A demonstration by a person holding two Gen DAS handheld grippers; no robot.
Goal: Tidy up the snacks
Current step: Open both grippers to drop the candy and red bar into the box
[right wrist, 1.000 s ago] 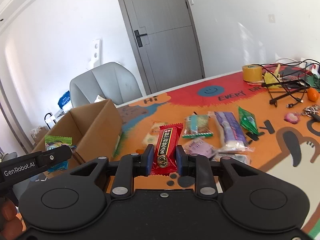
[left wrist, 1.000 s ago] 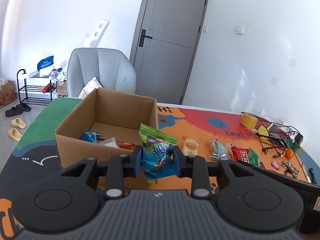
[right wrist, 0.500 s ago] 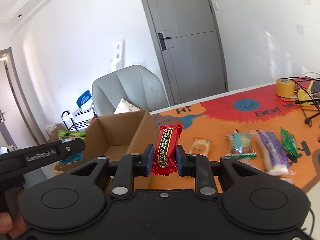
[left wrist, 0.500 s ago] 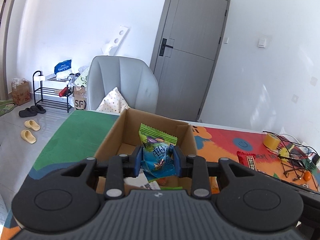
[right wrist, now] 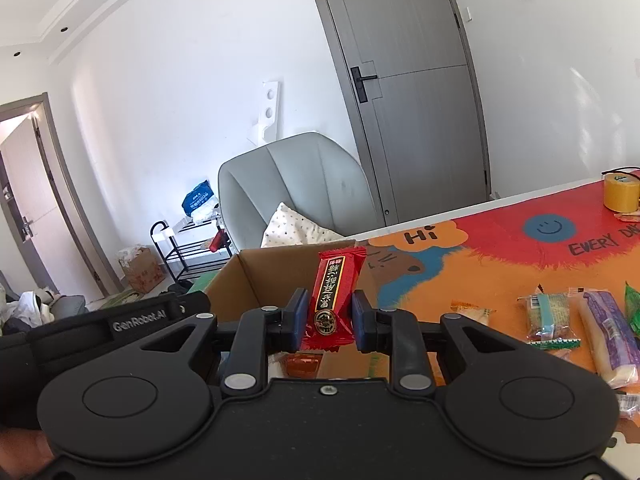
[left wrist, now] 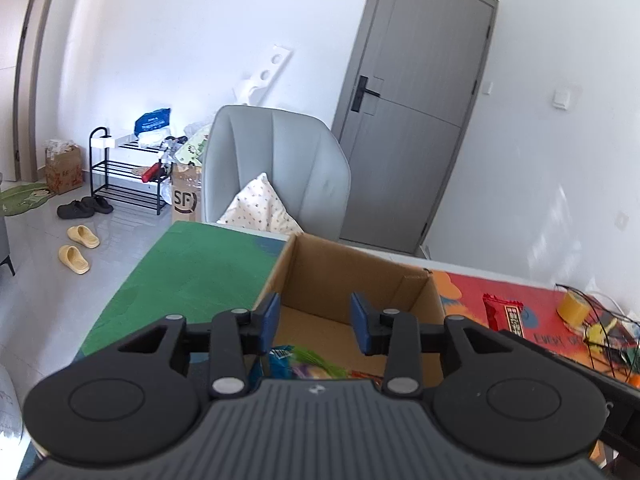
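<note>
An open cardboard box [left wrist: 340,276] stands on the colourful mat. My left gripper [left wrist: 316,322] hovers over the box with its jaws opening and nothing between them. The green and blue snack packet [left wrist: 304,364] lies below it inside the box, half hidden by the gripper body. My right gripper [right wrist: 329,318] is shut on a red snack packet [right wrist: 334,300], held upright at the near side of the cardboard box [right wrist: 256,276]. The same red packet [left wrist: 505,314] shows at the right in the left wrist view. An orange packet [right wrist: 302,362] lies in the box.
Several snack packets [right wrist: 554,320] lie on the mat to the right of the box. A yellow tape roll [right wrist: 621,192] and black wires sit at the far right. A grey chair [left wrist: 276,168] with a cushion stands behind the table. The left gripper's body [right wrist: 120,316] is at the left.
My left gripper's jaws have parted and the green and blue packet has dropped into the box. Both grippers moved left toward the box; the right one still carries the red packet.
</note>
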